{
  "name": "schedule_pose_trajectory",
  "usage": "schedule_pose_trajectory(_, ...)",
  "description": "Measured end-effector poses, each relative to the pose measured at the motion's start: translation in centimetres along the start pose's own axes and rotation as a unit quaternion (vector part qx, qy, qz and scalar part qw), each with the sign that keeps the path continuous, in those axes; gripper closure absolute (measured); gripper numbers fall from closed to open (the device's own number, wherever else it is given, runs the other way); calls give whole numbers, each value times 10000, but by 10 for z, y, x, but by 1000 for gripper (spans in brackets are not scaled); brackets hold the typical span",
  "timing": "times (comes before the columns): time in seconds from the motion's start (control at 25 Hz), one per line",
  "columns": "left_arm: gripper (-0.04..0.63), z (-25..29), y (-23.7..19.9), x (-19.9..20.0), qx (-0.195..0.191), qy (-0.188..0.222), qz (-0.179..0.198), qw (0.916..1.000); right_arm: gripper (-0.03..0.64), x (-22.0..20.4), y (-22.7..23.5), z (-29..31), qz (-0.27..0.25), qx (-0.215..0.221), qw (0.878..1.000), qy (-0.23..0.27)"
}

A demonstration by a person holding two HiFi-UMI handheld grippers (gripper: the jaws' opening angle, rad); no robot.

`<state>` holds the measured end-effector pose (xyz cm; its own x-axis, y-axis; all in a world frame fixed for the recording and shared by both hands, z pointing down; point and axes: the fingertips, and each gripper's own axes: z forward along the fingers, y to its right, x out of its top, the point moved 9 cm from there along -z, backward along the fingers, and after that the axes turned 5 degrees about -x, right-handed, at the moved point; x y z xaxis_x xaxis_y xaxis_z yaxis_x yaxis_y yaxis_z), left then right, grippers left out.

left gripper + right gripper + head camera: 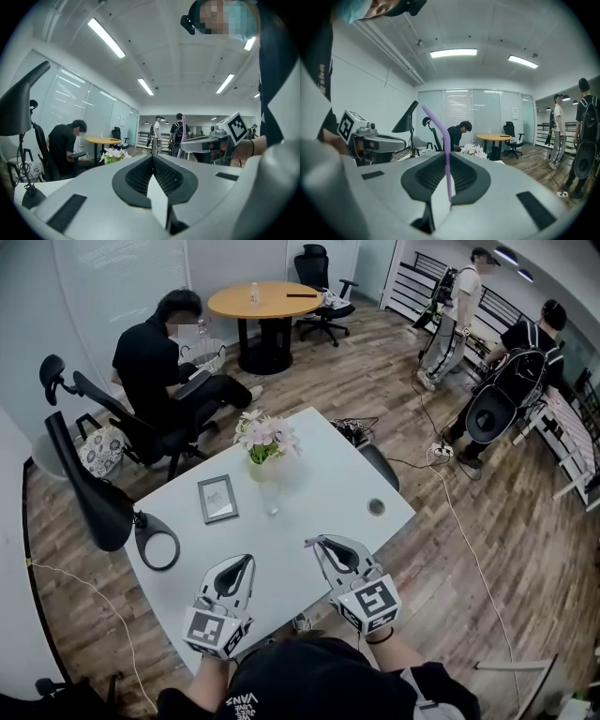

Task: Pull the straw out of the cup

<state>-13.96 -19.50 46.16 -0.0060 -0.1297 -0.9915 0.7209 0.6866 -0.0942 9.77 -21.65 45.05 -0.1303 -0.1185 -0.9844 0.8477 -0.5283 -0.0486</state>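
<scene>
Straw (pixel 440 129) upright in level right gripper (pixel 447 157)

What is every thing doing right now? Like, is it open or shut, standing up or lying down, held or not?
Clear cup: upright on the white table, nothing sticking out of it.
Purple bendy straw: out of the cup, gripped, bent at the top.
Right gripper: shut on the straw.
Left gripper: shut, nothing between its jaws.
Grey picture frame: lying flat.
Vase of pale pink flowers: standing upright.
</scene>
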Motion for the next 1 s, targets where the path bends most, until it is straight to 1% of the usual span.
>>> schedule_pose_trajectory(0.32, 584, -2, 2, 0, 46, -6, -9, 10000, 575, -5, -4, -3, 6, 78, 9999, -103)
schedule_pose_trajectory(1.0, 584, -4, 5, -5, 96, -24, -51, 9999, 575, -10, -2, -10, 34, 34, 9999, -100)
